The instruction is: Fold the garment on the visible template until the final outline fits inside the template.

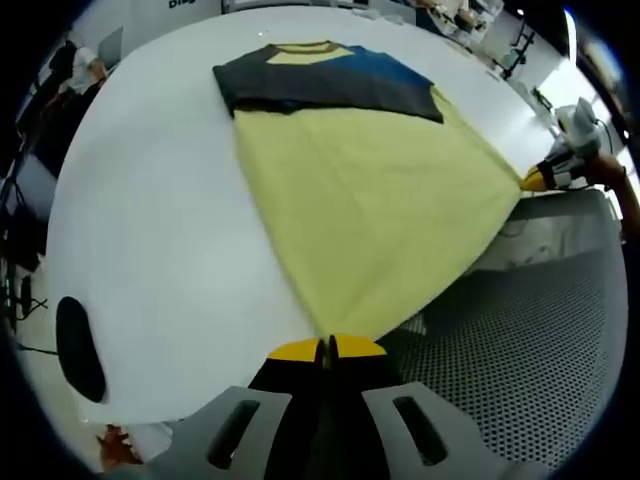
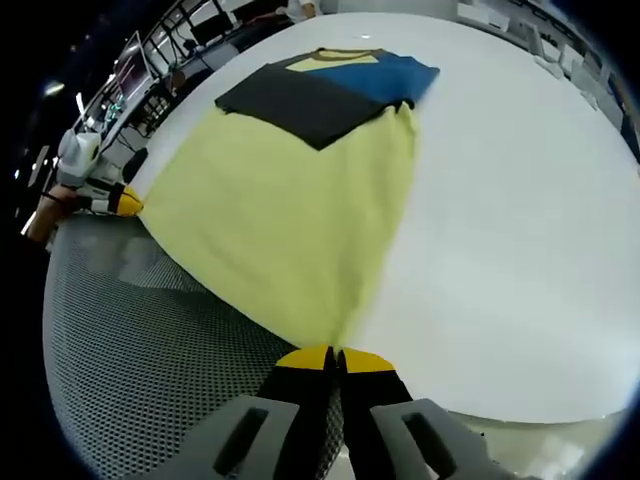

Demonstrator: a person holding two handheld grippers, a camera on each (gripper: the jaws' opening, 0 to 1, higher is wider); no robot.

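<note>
At the near edge of the white table (image 1: 170, 230), each claw, left (image 1: 330, 347) and right (image 2: 332, 356), pinches a hem corner of the yellow garment (image 1: 370, 190), whose long axis runs away toward its dark collar end.

Your garment (image 1: 370, 200) is pale yellow below, dark grey and blue across the top with a yellow collar. Your desk (image 1: 150, 230) is plain white. Each hand-held gripper (image 1: 326, 349) shows yellow-tipped black jaws.
</note>
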